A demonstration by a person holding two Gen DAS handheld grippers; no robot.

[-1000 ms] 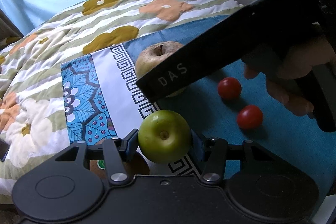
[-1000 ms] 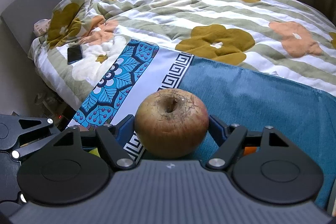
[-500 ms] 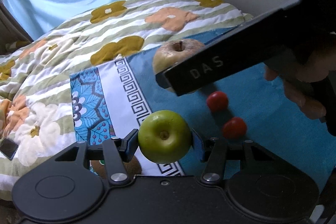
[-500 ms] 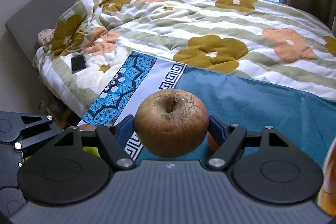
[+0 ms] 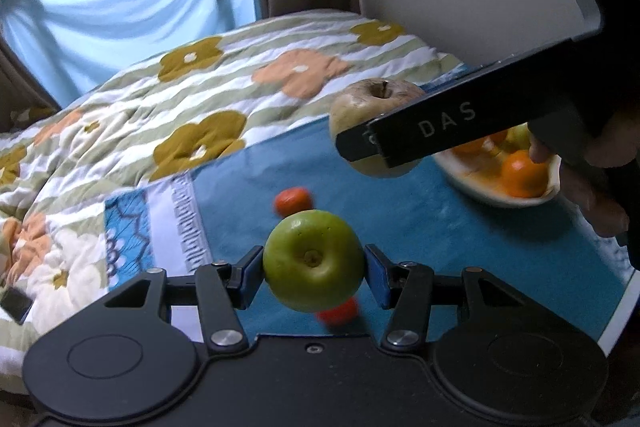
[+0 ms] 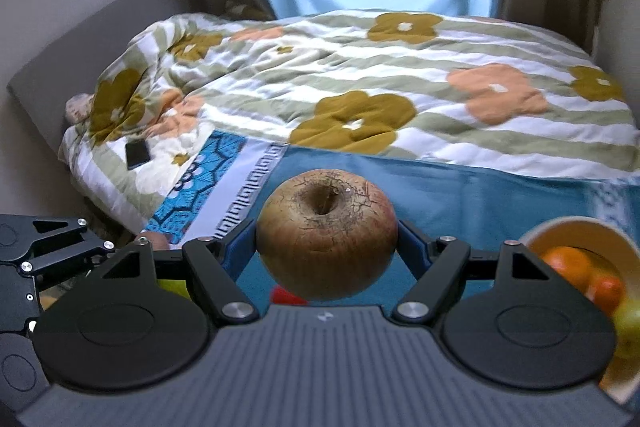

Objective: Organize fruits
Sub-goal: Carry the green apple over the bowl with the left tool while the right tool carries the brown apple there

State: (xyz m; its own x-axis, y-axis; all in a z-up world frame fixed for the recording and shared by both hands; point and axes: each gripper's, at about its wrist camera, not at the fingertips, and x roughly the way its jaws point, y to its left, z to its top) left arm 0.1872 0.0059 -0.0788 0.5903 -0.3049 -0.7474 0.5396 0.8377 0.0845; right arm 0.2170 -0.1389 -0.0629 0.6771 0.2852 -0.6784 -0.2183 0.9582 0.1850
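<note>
Two apples in the air, bowl off to the right.
Left wrist: left gripper [image 5: 314, 267] clamps the green apple [image 5: 313, 265] above the teal cloth [image 5: 440, 227]; carry it level to the bowl [image 5: 496, 197]. Right wrist: right gripper [image 6: 326, 241] grips the russet apple [image 6: 326, 233]; lower it gently among the oranges [image 6: 568, 263].

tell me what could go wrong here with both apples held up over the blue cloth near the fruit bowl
1. The cream bowl already holds oranges; dropping in the wrinkled brown apple gripped by the right gripper could knock fruit out.
2. The smooth green apple sits pinched at its sides in the left gripper and may slip out onto the small red fruit on the blue cloth.
3. Both grippers are close and might collide.
</note>
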